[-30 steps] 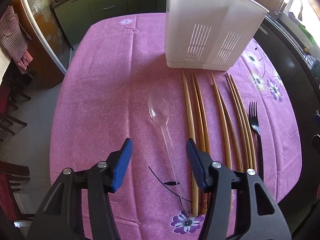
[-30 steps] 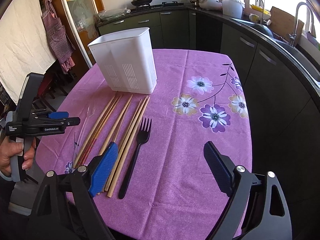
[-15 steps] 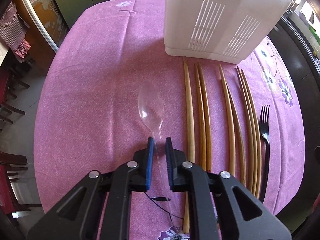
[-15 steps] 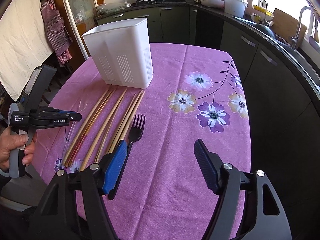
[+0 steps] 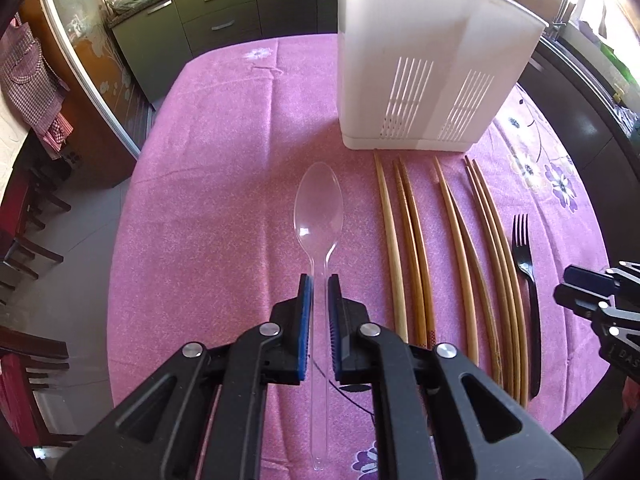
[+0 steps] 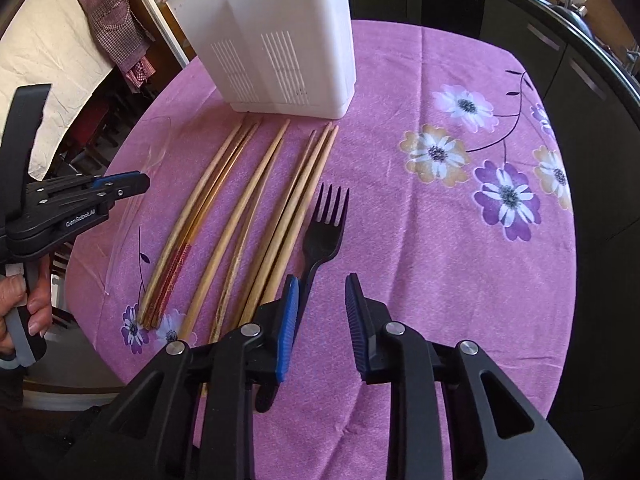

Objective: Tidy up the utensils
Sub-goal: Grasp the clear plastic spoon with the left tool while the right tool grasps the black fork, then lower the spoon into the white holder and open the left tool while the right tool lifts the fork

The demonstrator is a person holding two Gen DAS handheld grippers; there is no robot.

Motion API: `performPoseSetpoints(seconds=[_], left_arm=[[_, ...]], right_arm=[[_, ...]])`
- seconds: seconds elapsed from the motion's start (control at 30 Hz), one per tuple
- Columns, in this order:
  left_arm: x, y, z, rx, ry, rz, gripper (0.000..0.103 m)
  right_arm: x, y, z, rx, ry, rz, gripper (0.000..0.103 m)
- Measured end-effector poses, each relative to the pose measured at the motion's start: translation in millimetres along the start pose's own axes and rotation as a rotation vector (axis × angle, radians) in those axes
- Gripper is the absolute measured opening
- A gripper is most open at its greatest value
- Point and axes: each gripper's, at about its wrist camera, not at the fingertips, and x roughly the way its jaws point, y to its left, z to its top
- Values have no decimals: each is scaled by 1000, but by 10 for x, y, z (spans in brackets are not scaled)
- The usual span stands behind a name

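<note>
My left gripper (image 5: 319,280) is shut on the handle of a clear plastic spoon (image 5: 318,208) and holds it lifted above the purple tablecloth; the spoon bowl points toward the white utensil caddy (image 5: 424,60). Several wooden chopsticks (image 5: 448,248) lie in a row right of the spoon, with a black plastic fork (image 5: 526,272) beyond them. In the right wrist view my right gripper (image 6: 322,280) is partly open, low over the cloth; its left finger lies by the black fork's (image 6: 324,224) handle. The chopsticks (image 6: 240,216), the caddy (image 6: 272,36) and my left gripper (image 6: 120,184) show there too.
The purple flowered tablecloth (image 6: 460,240) covers an oval table. Dark kitchen cabinets (image 5: 224,20) run behind and along the right side. Wooden chairs (image 5: 24,240) stand by the table's left edge. The sink counter (image 6: 580,40) is to the right.
My left gripper closed on the clear spoon's handle and lifted it. My right gripper moved down and left toward the black fork, and its jaws narrowed.
</note>
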Motion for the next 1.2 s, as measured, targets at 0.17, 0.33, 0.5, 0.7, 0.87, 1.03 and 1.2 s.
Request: performPoseSetpoints(seconds=[0.17,0.33,0.5,0.7,0.87,1.03,1.2], left_arm=[[-151,56,-44,11,-41,-13,9],[-194,74,-62,18,-62,-27,9],[-245,74,-64,28,-83,-38,9],[-531,106,45,28,-143,-81,9],[-1068,91,402,22,-282,-156,9],[-1647,-43,918,31,-577,-219,9],[-1685,-258,1418,49,-826,-238,9]], right_arm=[[172,76,72,24,58,-12,17],[302,125,118,34,92,-55,17],[369,223,151,1,81,-114,12],[270,147,126,9,22,-78,10],[-8,16,147,42,-71,-15,10],[-255,-47,55,56,-128,1,10],[-293,-135,-46,66,-134,26,10]])
